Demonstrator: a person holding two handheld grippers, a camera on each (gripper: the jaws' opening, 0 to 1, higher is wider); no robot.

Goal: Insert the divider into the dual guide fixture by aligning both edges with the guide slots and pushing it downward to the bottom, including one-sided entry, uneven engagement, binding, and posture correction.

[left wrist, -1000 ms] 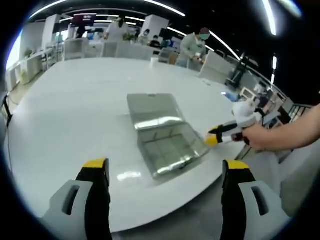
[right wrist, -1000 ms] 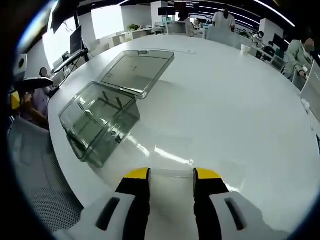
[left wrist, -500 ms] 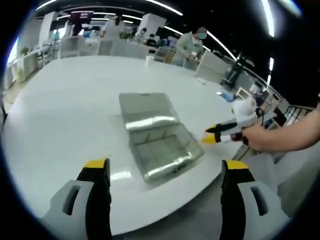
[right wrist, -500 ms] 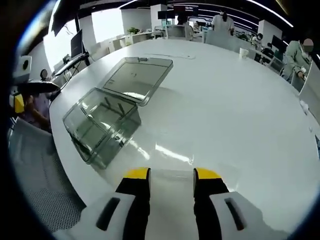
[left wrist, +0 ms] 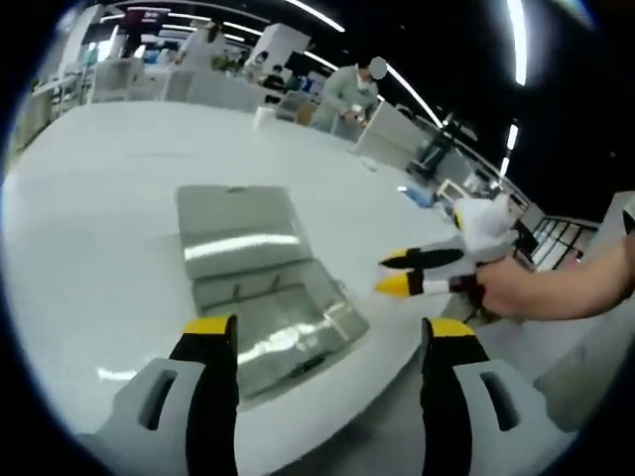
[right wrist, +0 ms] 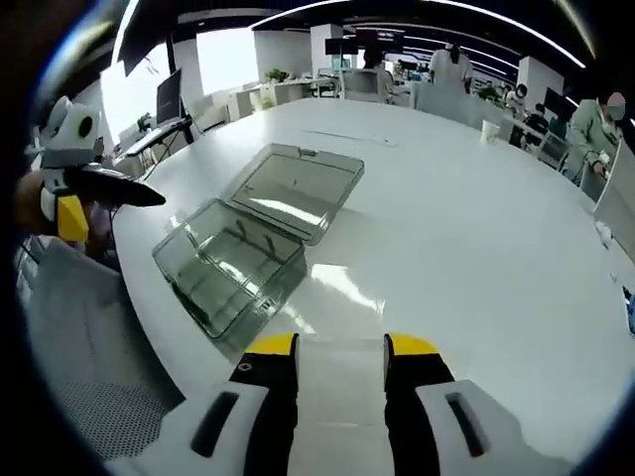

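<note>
In the left gripper view, my left gripper rises from the bottom edge with its yellow-tipped jaws spread wide and nothing between them; just above them, left of centre, the clear plastic box sits on the white table near its edge, its hinged lid laid flat open behind it; at right my right gripper points toward the box.

In the right gripper view, my left gripper shows at the far left; the box lies left of centre, with ribs inside that may be the guide slots; at bottom centre my right gripper pinches a thin clear sheet, probably the divider.
</note>
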